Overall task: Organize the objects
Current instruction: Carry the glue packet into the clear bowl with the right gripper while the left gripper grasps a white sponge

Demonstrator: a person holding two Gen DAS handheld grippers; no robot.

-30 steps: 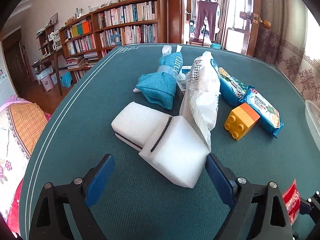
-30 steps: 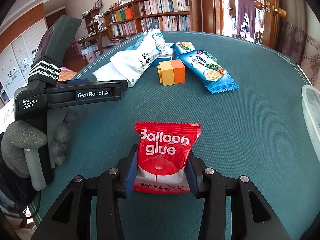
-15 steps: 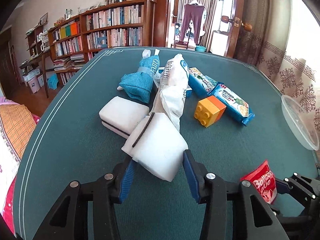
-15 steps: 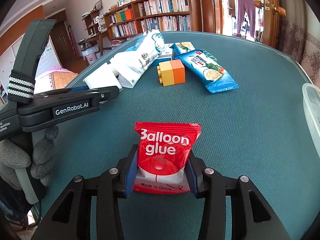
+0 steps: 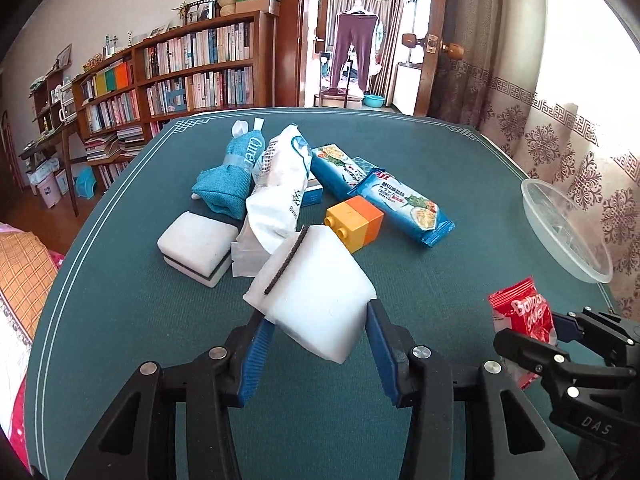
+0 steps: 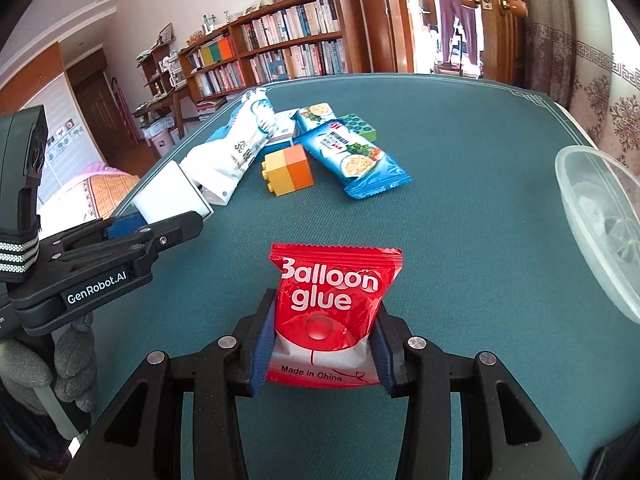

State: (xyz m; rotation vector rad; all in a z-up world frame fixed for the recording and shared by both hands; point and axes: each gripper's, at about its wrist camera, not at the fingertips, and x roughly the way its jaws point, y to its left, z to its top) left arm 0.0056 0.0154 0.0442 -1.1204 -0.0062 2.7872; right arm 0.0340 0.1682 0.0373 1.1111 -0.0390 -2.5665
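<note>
The left gripper (image 5: 316, 336) clamps a white sponge (image 5: 316, 292) above the table's (image 5: 120, 320) near edge; the right gripper (image 6: 320, 344) pinches the red glue packet (image 6: 332, 308); the squashy sponge could twist free; the clear bowl (image 6: 600, 216) overhangs the right edge.

Wooden bookshelves (image 5: 180, 80) fill the upper left; an open doorway (image 5: 356, 40) stands upper centre, patterned curtains (image 5: 560, 132) glow right.
</note>
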